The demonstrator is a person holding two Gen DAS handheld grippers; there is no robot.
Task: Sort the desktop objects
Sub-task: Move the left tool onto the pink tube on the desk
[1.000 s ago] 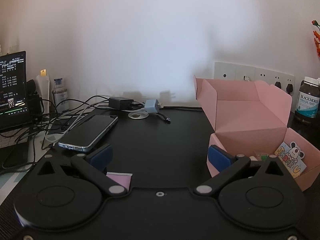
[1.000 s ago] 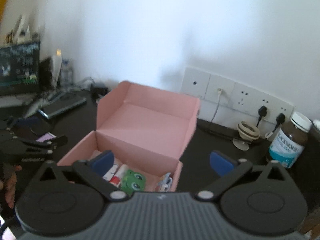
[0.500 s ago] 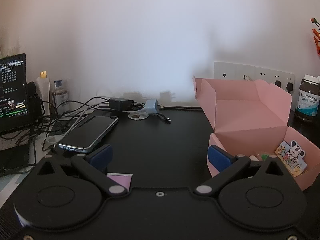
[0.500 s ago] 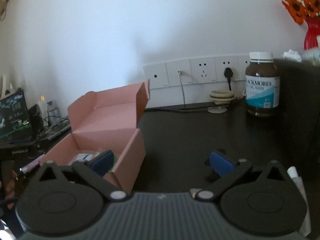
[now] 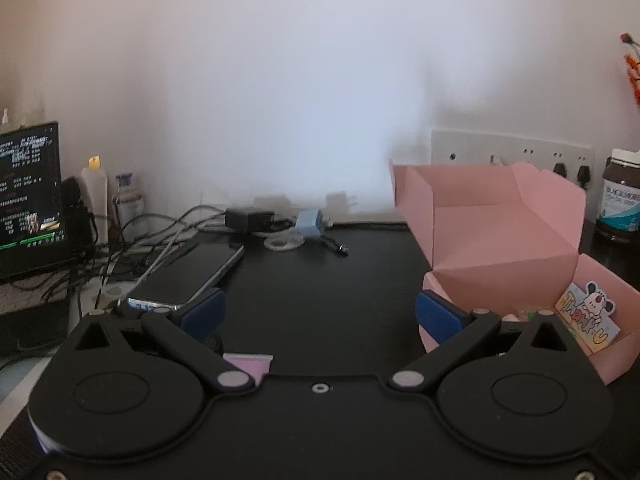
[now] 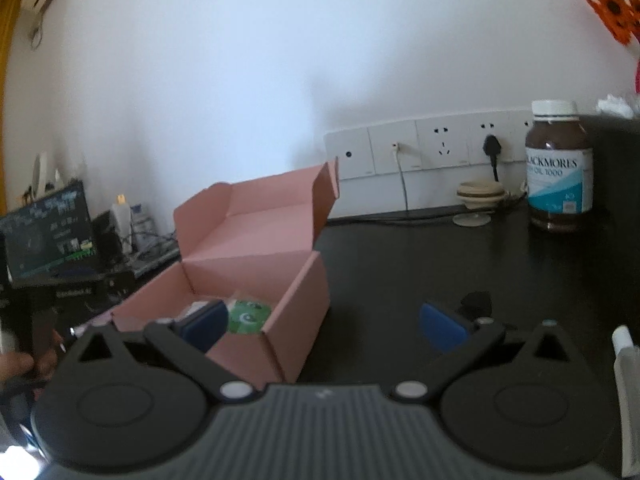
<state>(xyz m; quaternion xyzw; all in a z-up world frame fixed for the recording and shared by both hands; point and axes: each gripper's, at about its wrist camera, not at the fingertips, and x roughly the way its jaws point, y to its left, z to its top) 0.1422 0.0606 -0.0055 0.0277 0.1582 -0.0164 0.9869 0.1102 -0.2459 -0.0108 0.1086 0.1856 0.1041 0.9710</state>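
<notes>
On black desk (image 5: 320, 280), landmark = pink box (image 5: 492, 232), lid up.

L wrist view, near to far:
- Left gripper (image 5: 318, 314) low over desk, blue pads wide apart, nothing btwn them. R pad just at box's near-left corner; cannot tell if touching.
- Pink slip (image 5: 250, 362) flat on desk, partly under gripper's L linkage, well left of box.
- Sticker card (image 5: 586, 318) w/ cartoon animal leans upright inside box, against its right wall.
- Phone (image 5: 192, 272) face up, left of box, near gripper's L pad.
- Farther back, left of box: black charger (image 5: 248, 219), light-blue plug (image 5: 308, 224), cable tangle, lit screen (image 5: 30, 196).
- Brown supplement bottle (image 5: 622, 196) behind box to the right, by wall sockets (image 5: 508, 150).

R wrist view, near to far:
- Right gripper (image 6: 322, 322) also spread wide, empty. L pad overlaps box opening; R pad over bare desk right of box.
- Green round item (image 6: 248, 316) lies inside box w/ other small bits, too blurred to ID.
- Small black object (image 6: 476, 302) on desk right of box, near R pad.
- Same bottle (image 6: 558, 172) far right of box, at wall.
</notes>
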